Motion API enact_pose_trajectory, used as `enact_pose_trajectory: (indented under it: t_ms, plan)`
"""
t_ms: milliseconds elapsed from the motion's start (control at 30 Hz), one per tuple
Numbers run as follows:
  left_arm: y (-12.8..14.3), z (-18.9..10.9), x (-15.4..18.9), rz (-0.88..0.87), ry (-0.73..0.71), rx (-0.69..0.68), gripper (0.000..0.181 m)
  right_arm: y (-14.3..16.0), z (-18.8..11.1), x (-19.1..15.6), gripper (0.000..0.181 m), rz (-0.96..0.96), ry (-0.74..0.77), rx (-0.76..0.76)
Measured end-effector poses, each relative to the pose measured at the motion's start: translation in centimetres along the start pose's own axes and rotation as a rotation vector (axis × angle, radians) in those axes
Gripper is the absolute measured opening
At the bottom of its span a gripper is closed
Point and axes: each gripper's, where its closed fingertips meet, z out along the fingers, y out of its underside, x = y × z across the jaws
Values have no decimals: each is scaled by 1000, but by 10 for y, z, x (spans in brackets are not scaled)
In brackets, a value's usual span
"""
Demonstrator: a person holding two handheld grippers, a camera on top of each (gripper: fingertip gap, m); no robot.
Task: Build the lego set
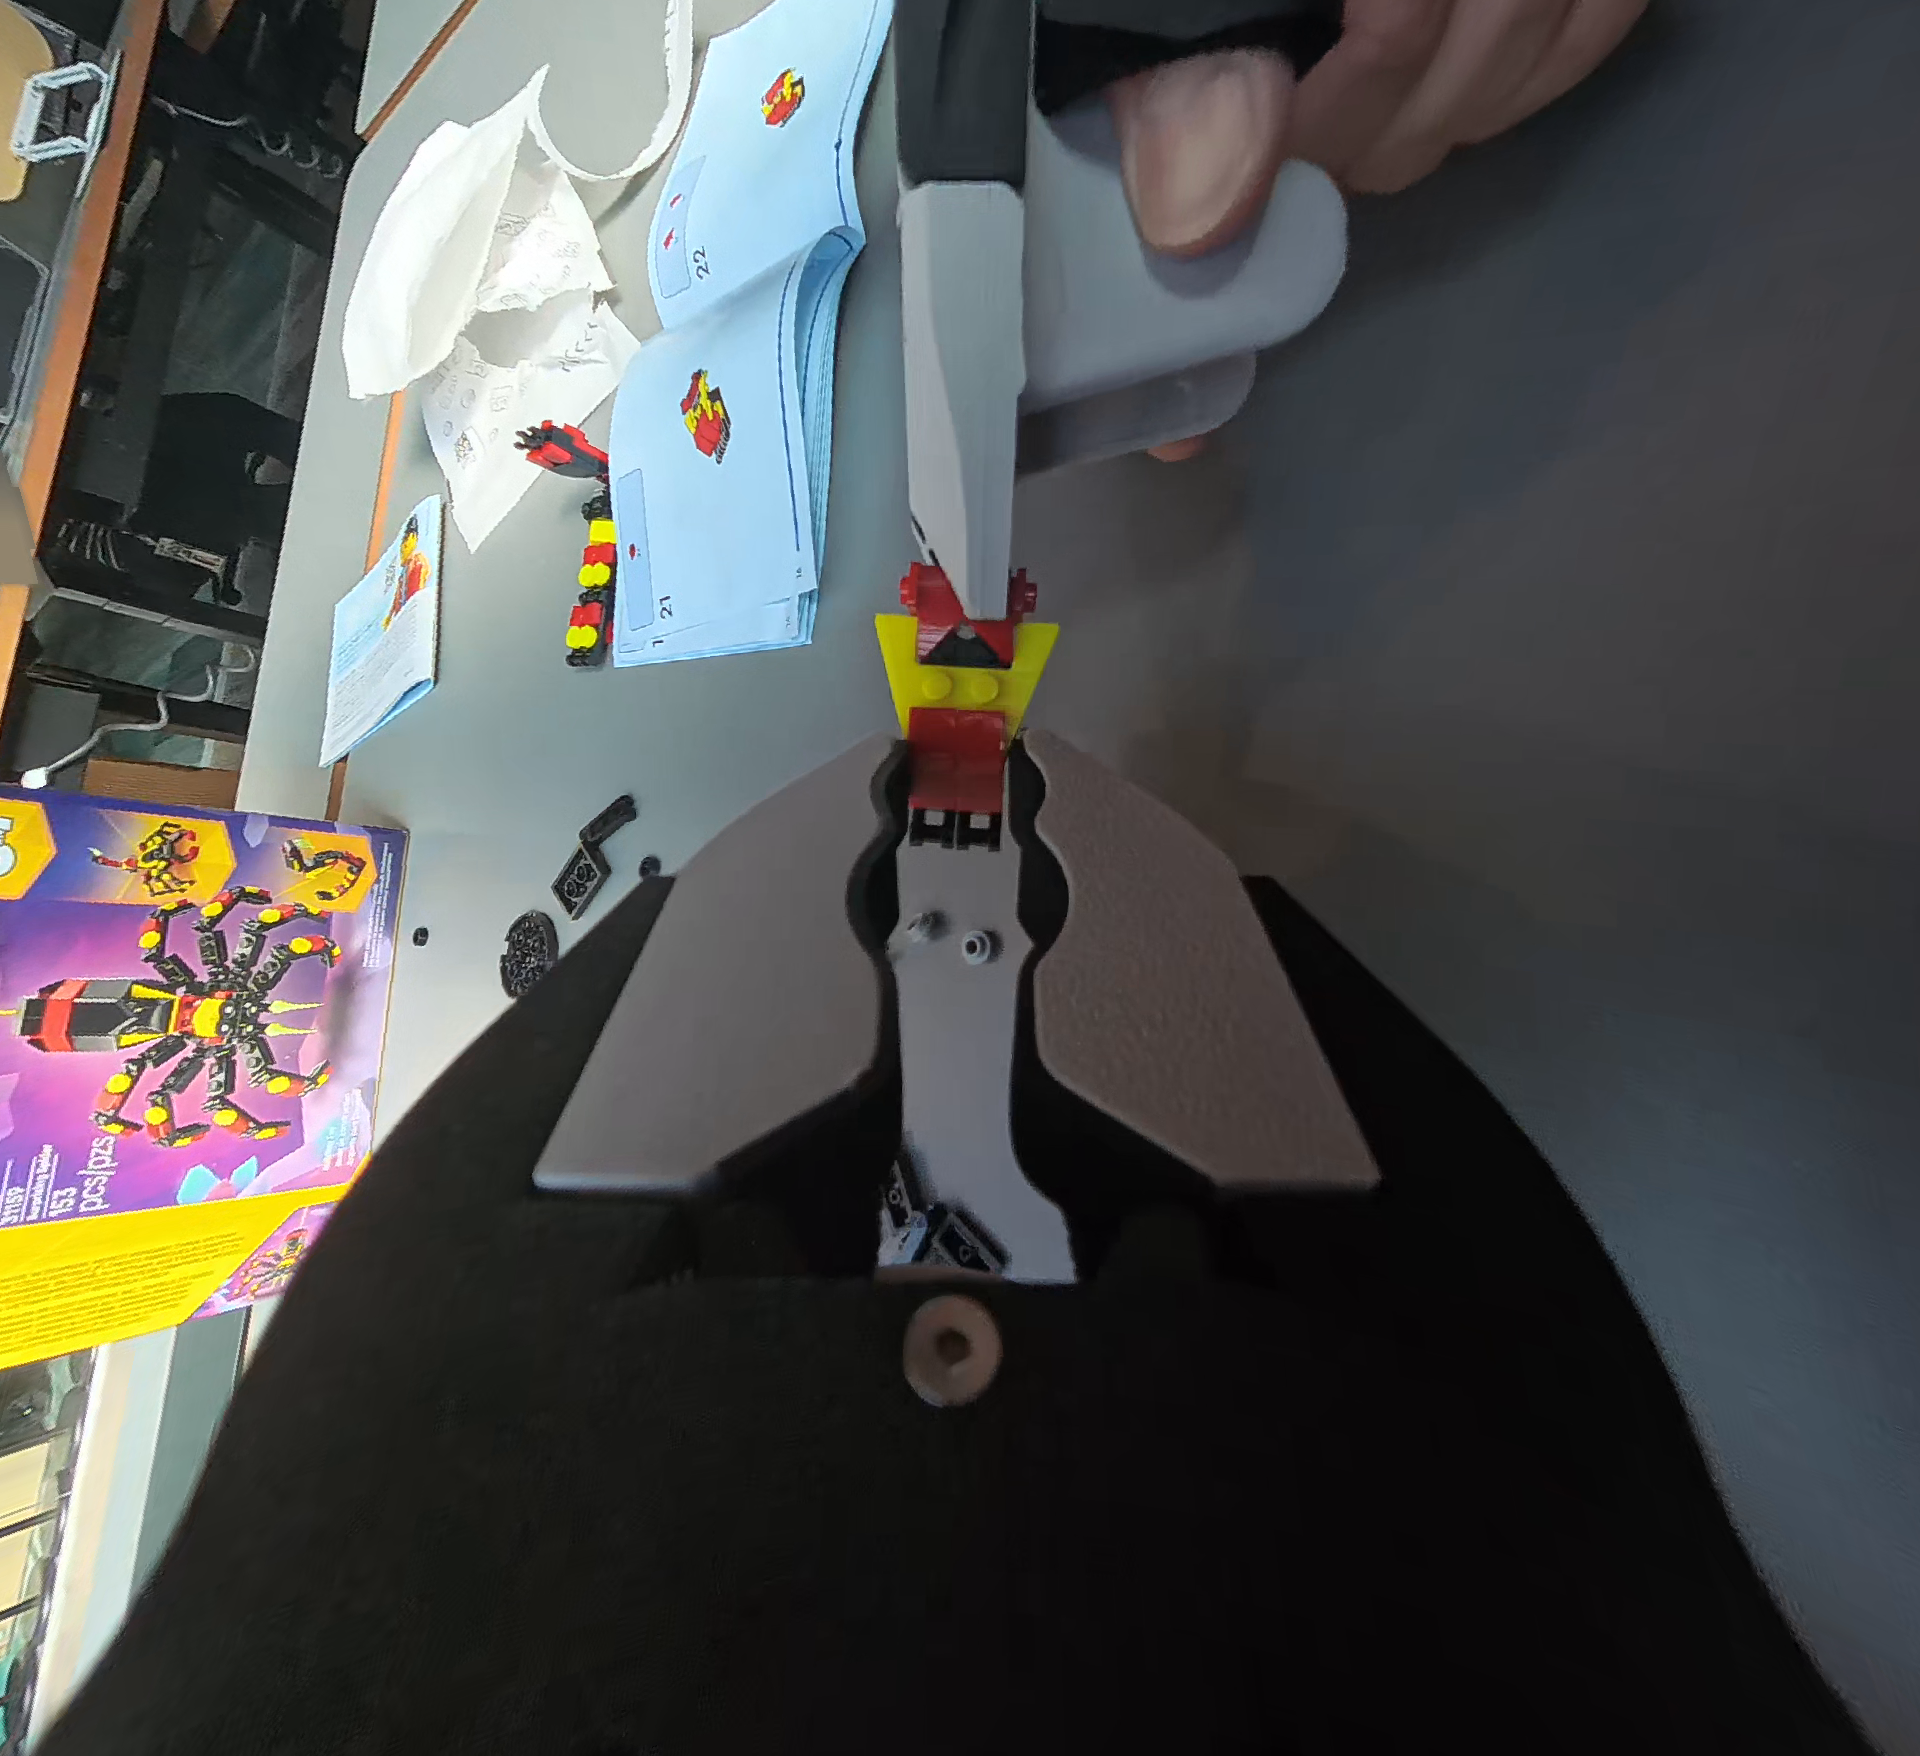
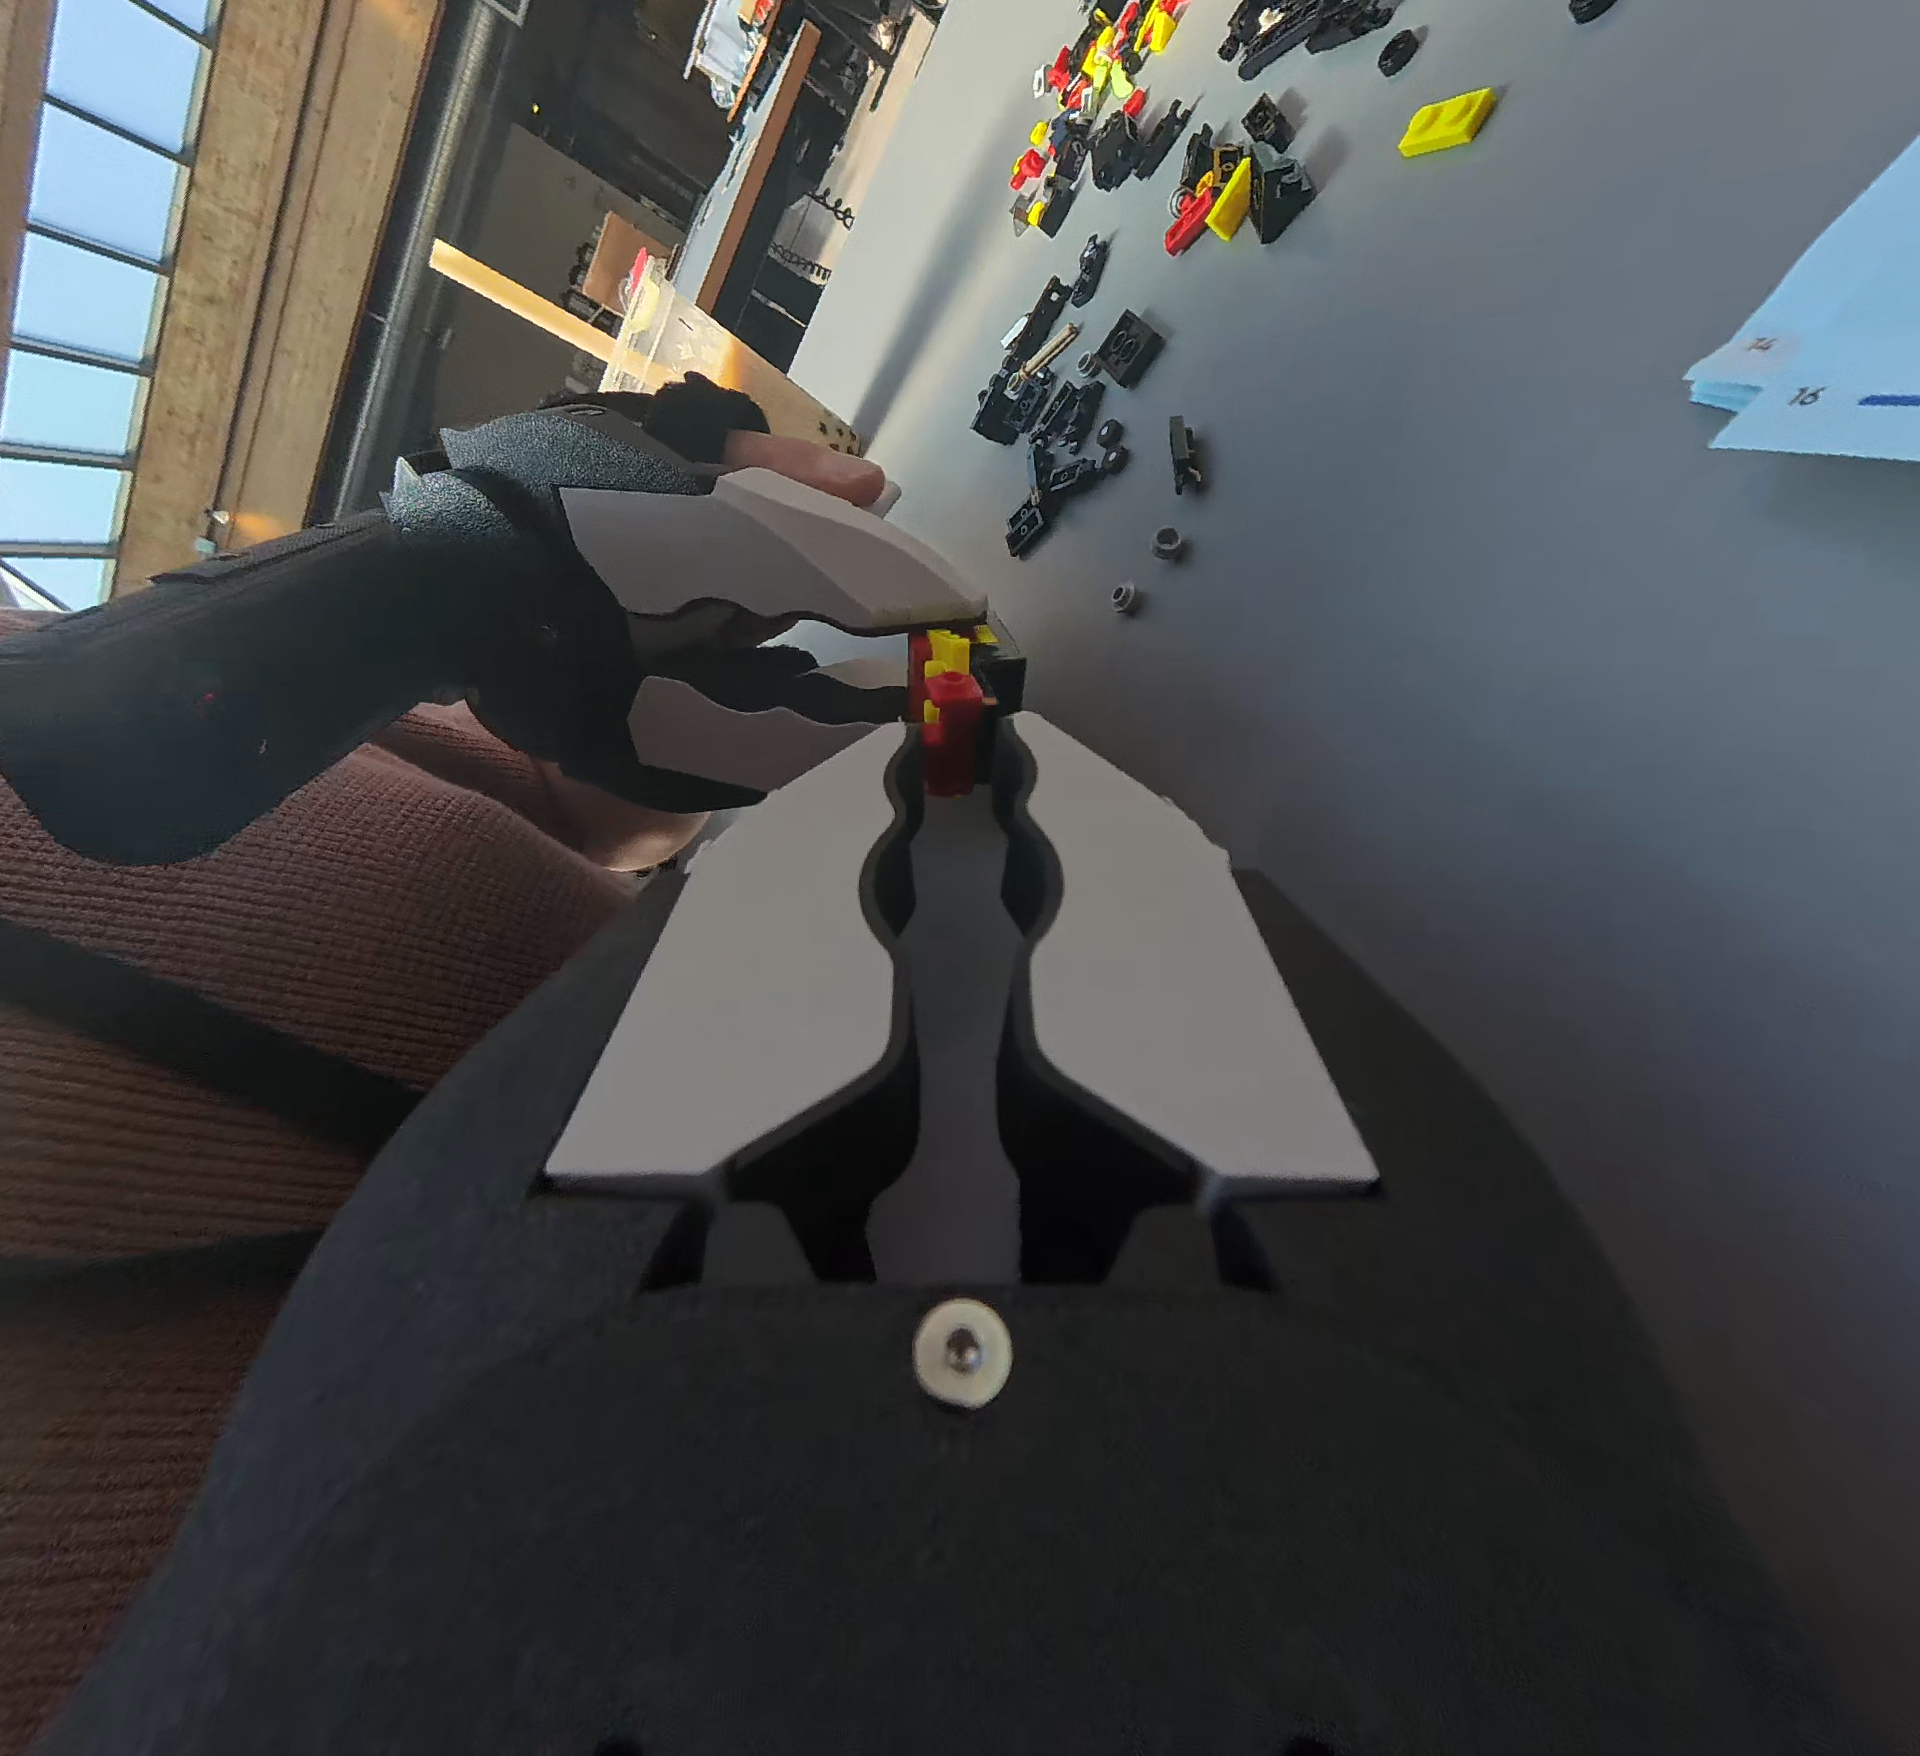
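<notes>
Gripping the red-yellow sub-build [image 1: 961, 704] from both ends: our left gripper [image 1: 956, 776] clamps its red near end; our right gripper [image 1: 977, 600] pinches the far red end; long axis runs straight between fingertips, above the table [image 1: 1558, 771]; we judge neither nearer.

Ahead of the left jaws, the build [image 1: 961, 698] is pinned at both ends, and the right gripper [image 1: 971, 605] blocks the way straight on. To their left lie the booklet [image 1: 727, 418], a leg piece [image 1: 587, 563] and the box [image 1: 177, 1031]; to their right the table [image 1: 1558, 667] is bare. Ahead-right of the right jaws, loose bricks [image 2: 1143, 96] crowd the table; bare table lies close on their right.
</notes>
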Motion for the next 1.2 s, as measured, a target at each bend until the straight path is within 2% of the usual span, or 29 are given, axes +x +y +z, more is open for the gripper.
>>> enact_pose_trajectory:
  t_ms: [167,400,567,700,833,1200]
  plan:
    - [-1,1,-2,-3,-49,-2,18,-3,0,3,13,77,-23,54]
    - [-9,-2,-13,-1,-132,47,19,-12,-4,-6,13,54,-41,122]
    - [-12,-6,-15,61,-216,90,18,-15,-6,-11,13,-103,-2,115]
    - [-10,-7,-19,47,-211,87,18,-14,-6,-14,16,-76,-44,110]
    - [-12,-8,-19,40,-204,91,18,-16,-8,-14,13,-29,-64,139]
    - [-13,-5,-18,36,-178,82,18,-15,-8,-14,16,0,-74,150]
